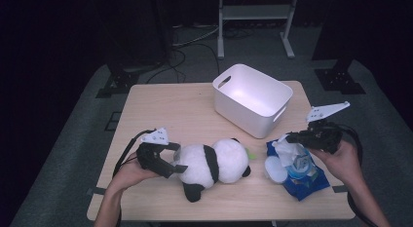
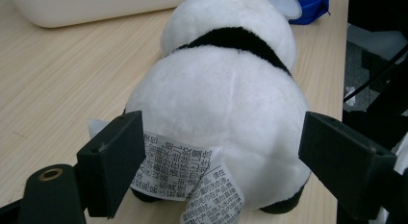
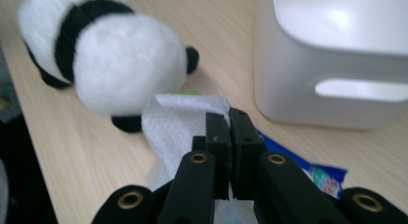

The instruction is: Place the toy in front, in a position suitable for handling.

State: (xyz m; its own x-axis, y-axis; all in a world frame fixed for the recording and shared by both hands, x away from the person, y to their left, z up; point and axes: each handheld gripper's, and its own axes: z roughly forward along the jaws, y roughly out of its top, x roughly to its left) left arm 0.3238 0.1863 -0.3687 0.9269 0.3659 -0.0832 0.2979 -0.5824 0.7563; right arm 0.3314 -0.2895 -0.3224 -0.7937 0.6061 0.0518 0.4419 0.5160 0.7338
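Note:
A black-and-white panda plush (image 1: 214, 161) lies on its side in the middle of the wooden table (image 1: 160, 107). My left gripper (image 1: 178, 158) stands open at its left end. In the left gripper view the panda's white rump (image 2: 226, 89) and its printed tags (image 2: 192, 180) sit between the two spread pads, which are not squeezing it. My right gripper (image 1: 290, 138) is shut on a white wipe (image 1: 286, 149) that rises out of a blue wipes pack (image 1: 307, 178). The right gripper view shows the wipe (image 3: 178, 123) pinched between the closed jaws of that gripper (image 3: 230, 123).
A white plastic bin (image 1: 253, 98) with handle slots stands at the back right of the table, close behind the pack. A round white lid (image 1: 274, 169) lies between the panda's head and the pack. Dark stands and cables are on the floor beyond the table.

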